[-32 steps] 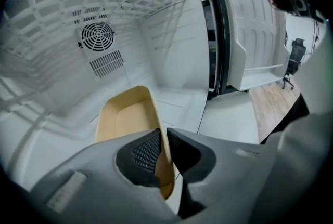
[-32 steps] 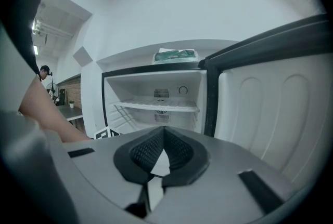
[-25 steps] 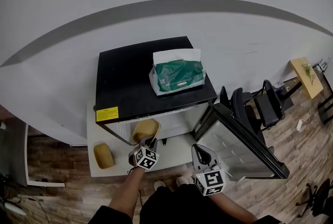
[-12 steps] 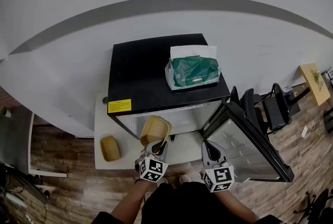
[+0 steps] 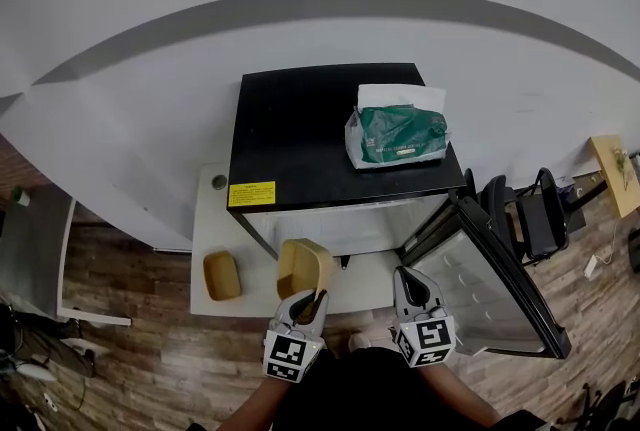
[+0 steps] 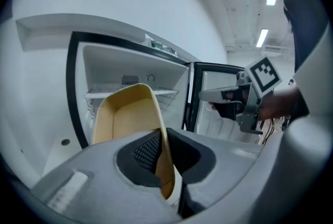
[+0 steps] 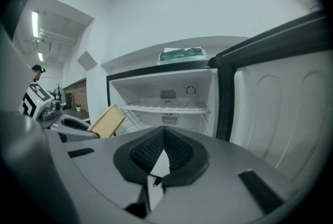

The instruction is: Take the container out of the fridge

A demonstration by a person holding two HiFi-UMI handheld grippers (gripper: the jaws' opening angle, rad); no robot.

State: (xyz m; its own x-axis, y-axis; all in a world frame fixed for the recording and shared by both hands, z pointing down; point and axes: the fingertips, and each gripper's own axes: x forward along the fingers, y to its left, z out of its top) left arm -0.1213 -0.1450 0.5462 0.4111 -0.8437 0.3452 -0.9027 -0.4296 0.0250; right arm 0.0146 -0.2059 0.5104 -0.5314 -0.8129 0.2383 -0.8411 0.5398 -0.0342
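Note:
A tan, empty container (image 5: 303, 267) (image 6: 127, 119) hangs tilted in front of the open black mini fridge (image 5: 330, 129), outside its cavity. My left gripper (image 5: 308, 301) (image 6: 164, 153) is shut on the container's near rim, the wall pinched between both pads. In the right gripper view the container (image 7: 106, 120) shows at the left, clear of the wire shelf (image 7: 166, 108). My right gripper (image 5: 413, 281) (image 7: 163, 150) is shut with nothing in it, hovering beside the fridge door (image 5: 490, 279).
A green tissue pack (image 5: 400, 137) lies on the fridge top. A second tan container (image 5: 221, 275) sits on the white platform (image 5: 205, 219) left of the fridge. The door stands open to the right, with office chairs beyond it. The floor is wood.
The left gripper has drawn the container back out of the fridge opening, toward me and lower. The right gripper stayed shut beside the door.

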